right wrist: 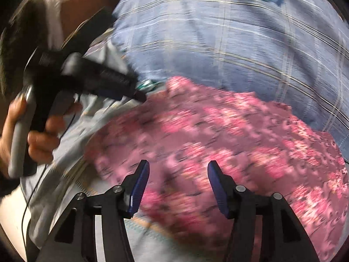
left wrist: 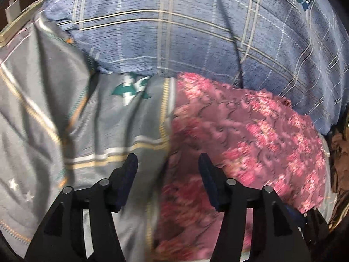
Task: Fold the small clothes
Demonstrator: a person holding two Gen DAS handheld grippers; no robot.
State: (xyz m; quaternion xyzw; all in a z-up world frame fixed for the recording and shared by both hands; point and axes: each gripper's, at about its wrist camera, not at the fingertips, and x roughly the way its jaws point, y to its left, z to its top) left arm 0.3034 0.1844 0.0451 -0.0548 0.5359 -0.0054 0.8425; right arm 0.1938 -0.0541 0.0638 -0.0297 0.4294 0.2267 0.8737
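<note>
We see the pink cloth [left wrist: 240, 135] lying flat on the grey sheet [left wrist: 43, 109], its far edge against the blue pillow [left wrist: 174, 32]. Its long axis runs from near left to far right. Our left claw [left wrist: 168, 161] and right claw [right wrist: 178, 169] hover above it, both spread apart, gripping nothing.

We see the left tongs [left wrist: 168, 159] pointing steeply down with their jaws parted and nothing between the dark pads [left wrist: 130, 163]. The right tongs [right wrist: 178, 168] also tilt downward, their blue-padded jaws standing apart and gripping nothing. In the right wrist view, a bare hand [right wrist: 28, 135] wraps the grey handle of the left tongs [right wrist: 139, 95], fingers [right wrist: 51, 123] curled around it.
</note>
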